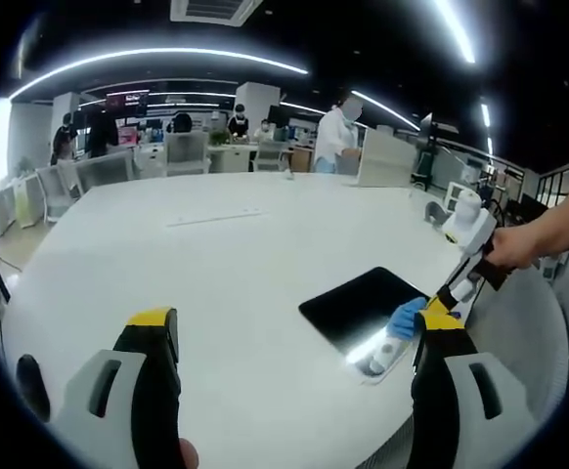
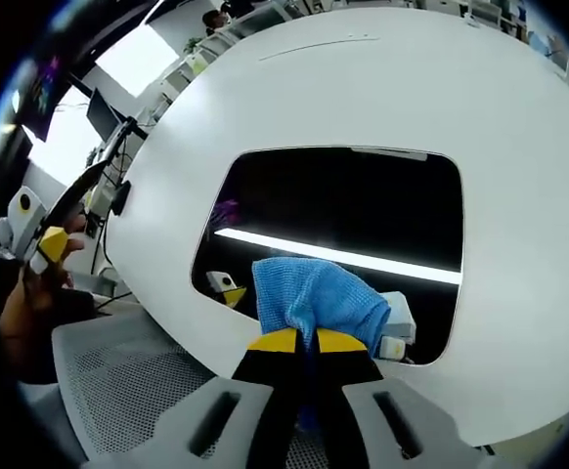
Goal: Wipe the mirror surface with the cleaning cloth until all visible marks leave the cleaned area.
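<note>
The flat, dark rectangular mirror with rounded corners point(image 2: 363, 210) lies on the large round white surface point(image 2: 519, 147) near its edge, reflecting a bright strip of ceiling light. In the right gripper view, the right tongs point(image 2: 298, 341), black with yellow tips, are pressed together on a bunched light-blue cleaning cloth point(image 2: 314, 293), which rests on the mirror's near edge. A grey mesh chair seat point(image 2: 128, 381) sits just beyond the surface's rim, and the left tongs point(image 2: 52, 241) show at the far left, held in a person's hand point(image 2: 25, 313). In the left gripper view, the left tongs point(image 1: 299, 337) hang spread wide above the bare white surface point(image 1: 216, 274), gripping nothing and well apart from the mirror point(image 1: 363, 308), which lies to their right. There the right tongs point(image 1: 439, 303) come in from the right, held by a hand point(image 1: 514, 244), with the blue cloth point(image 1: 405, 318) touching the mirror's edge. People stand at desks in the office behind.
</note>
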Available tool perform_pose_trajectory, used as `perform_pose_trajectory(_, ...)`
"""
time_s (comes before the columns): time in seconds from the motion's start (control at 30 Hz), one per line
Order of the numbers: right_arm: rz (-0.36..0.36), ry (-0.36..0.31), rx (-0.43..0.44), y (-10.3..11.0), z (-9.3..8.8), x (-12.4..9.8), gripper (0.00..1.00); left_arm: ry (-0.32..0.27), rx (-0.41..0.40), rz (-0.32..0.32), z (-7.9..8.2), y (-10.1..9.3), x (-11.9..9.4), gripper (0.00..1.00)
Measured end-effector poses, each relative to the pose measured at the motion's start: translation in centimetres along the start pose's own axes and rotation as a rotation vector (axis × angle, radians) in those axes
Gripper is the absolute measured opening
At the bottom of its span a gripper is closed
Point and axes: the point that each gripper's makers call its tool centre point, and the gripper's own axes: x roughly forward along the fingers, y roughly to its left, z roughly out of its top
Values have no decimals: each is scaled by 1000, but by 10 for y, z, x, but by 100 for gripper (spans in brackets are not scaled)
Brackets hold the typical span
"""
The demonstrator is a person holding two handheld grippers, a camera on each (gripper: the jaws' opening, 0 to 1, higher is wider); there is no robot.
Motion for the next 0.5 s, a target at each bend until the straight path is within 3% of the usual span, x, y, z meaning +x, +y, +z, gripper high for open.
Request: perform_pose_trajectory(0.5, -34, -7, 28, -27, -3, -11, 0, 2, 11, -15, 4, -3, 8, 99)
